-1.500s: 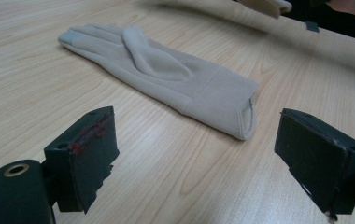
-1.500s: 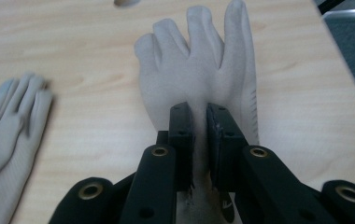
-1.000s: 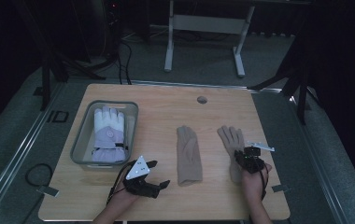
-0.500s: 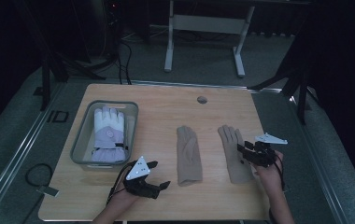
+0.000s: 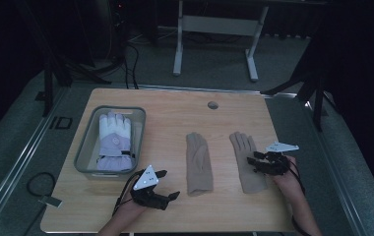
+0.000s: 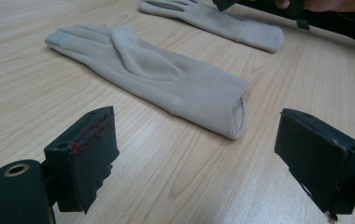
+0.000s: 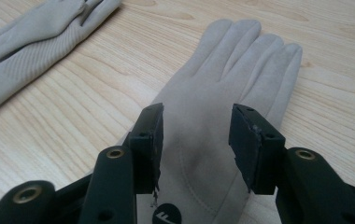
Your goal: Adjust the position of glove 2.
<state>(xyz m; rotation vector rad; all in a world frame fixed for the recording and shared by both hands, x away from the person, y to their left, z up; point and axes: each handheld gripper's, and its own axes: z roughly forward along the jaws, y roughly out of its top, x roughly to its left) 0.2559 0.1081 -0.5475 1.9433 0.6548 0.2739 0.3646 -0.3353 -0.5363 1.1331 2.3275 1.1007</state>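
Observation:
Two beige gloves lie flat on the wooden table, fingers pointing away from me: one in the middle [image 5: 198, 164] and one to its right [image 5: 246, 157]. My right gripper [image 5: 252, 164] reaches in from the right, and its jaws stand open just over that right glove's palm [image 7: 241, 60], either side of it, gripping nothing [image 7: 196, 126]. The middle glove [image 7: 31, 37] lies further off at upper left. My left gripper [image 5: 169, 184] rests near the front edge, wide open [image 6: 196, 140], facing the middle glove's cuff [image 6: 213, 98] a short way off. The right glove [image 6: 222, 21] shows beyond.
A grey bin [image 5: 86, 147] at the table's left holds a white and lavender glove [image 5: 114, 140]. A round cable hole [image 5: 212, 104] sits near the far edge. A metal stand [image 5: 177, 54] is on the floor behind the table.
My right hand has swung out to the right of the right glove, so its gripper now points left across it. The left gripper and both gloves have stayed put.

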